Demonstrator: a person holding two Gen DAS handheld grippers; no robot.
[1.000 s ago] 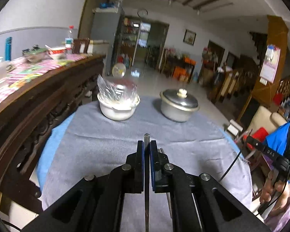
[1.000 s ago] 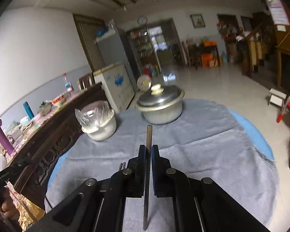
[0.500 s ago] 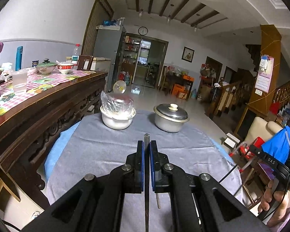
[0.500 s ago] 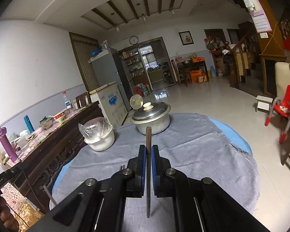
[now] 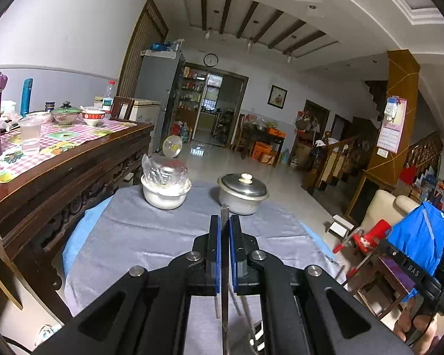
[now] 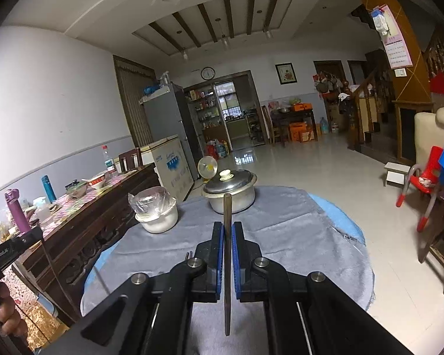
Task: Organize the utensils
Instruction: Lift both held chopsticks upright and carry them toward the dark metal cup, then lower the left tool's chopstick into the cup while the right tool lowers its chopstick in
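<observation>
Both grippers risen and drawn back, chopstick (image 5: 224, 266) clamped between left gripper (image 5: 224, 224) jaws — tip protruding

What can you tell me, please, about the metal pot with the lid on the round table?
The metal pot is a dull silver, aluminium-looking pan with a flared rim. A domed lid of the same metal sits closed on it, topped by a cream knob. It stands upright on the grey cloth at the table's far side, to the right of the plastic-covered white bowl and apart from it. Nothing else touches it.

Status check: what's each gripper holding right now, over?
Left gripper shut on thin dark chopstick. Right gripper likewise, its chopstick. Lidded metal pot ahead.
</observation>
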